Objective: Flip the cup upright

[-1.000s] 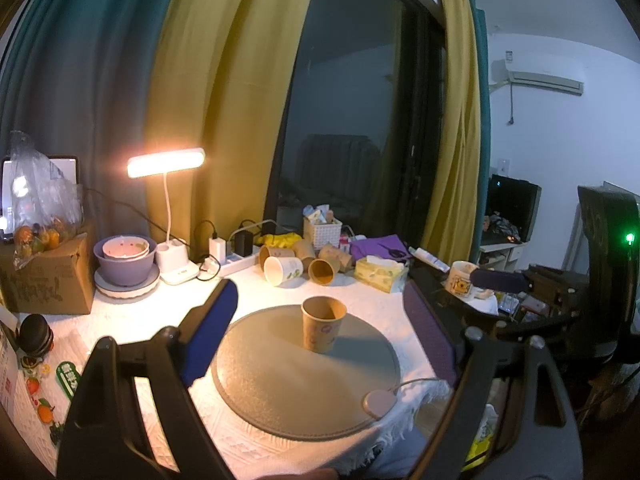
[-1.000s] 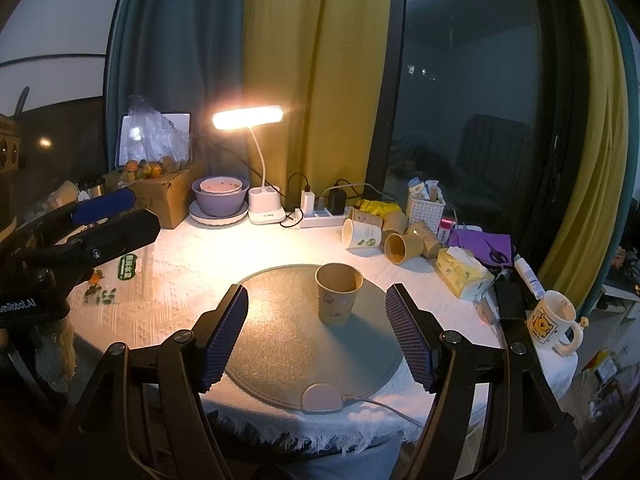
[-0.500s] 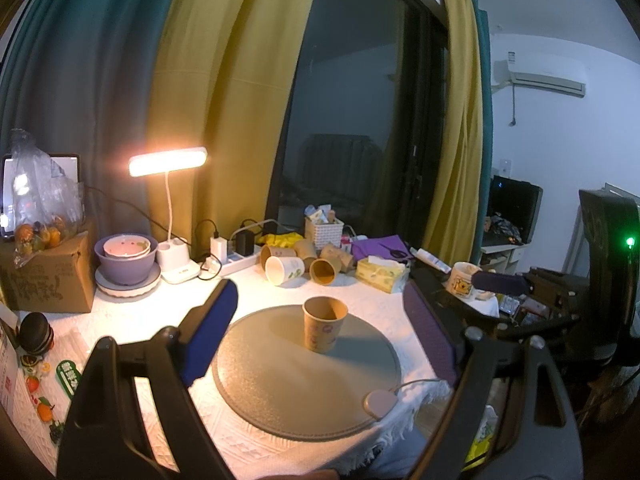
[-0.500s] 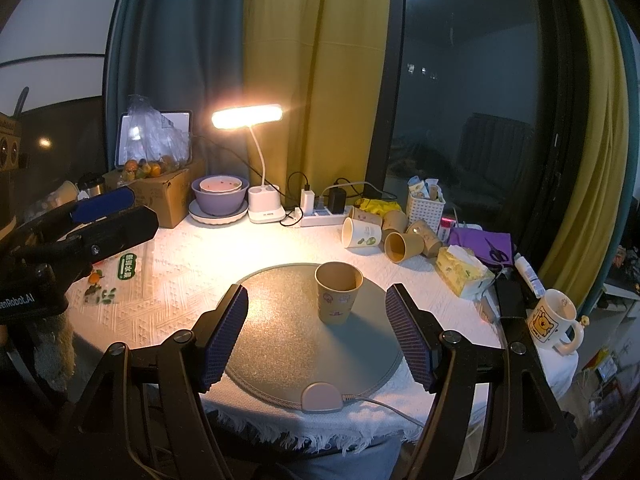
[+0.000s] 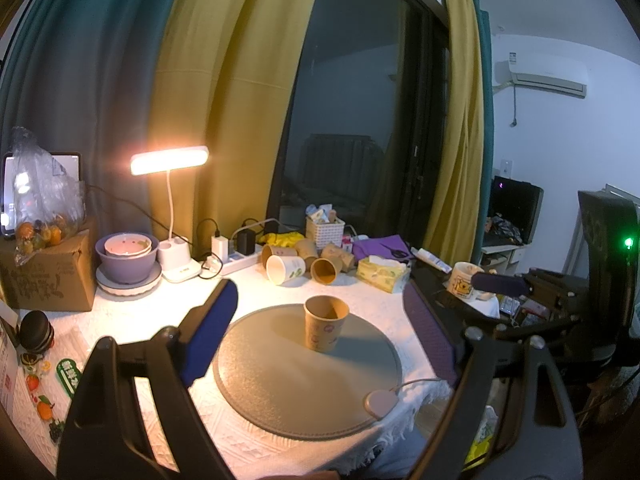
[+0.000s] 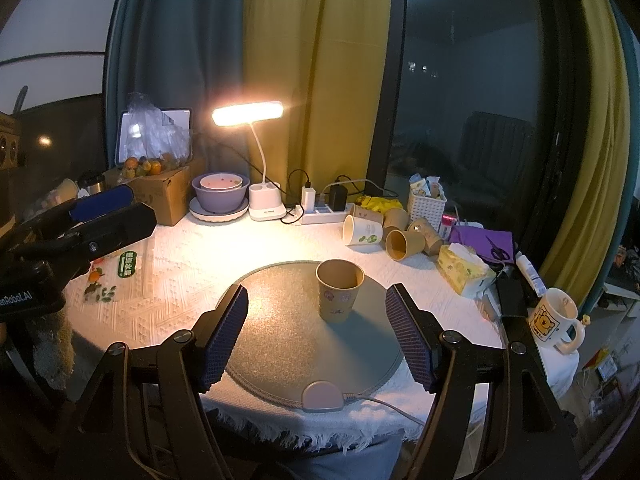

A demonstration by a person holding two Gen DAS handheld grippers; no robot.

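A brown paper cup (image 5: 325,327) stands upright, mouth up, on a round grey mat (image 5: 280,384) on the white tablecloth. It also shows in the right wrist view (image 6: 339,290) on the mat (image 6: 276,320). My left gripper (image 5: 320,336) is open and empty, held back near the table's front edge, well short of the cup. My right gripper (image 6: 318,334) is open and empty, also short of the cup. The right gripper shows at the right of the left wrist view (image 5: 504,284), and the left gripper at the left of the right wrist view (image 6: 100,208).
Several paper cups (image 6: 376,228) lie on their sides at the back by a power strip (image 6: 320,212). A lit desk lamp (image 6: 250,114), purple bowl (image 6: 220,194), cardboard box (image 6: 164,192), tissue pack (image 6: 464,268) and mug (image 6: 554,318) ring the mat. A cabled puck (image 6: 322,394) sits on the front rim.
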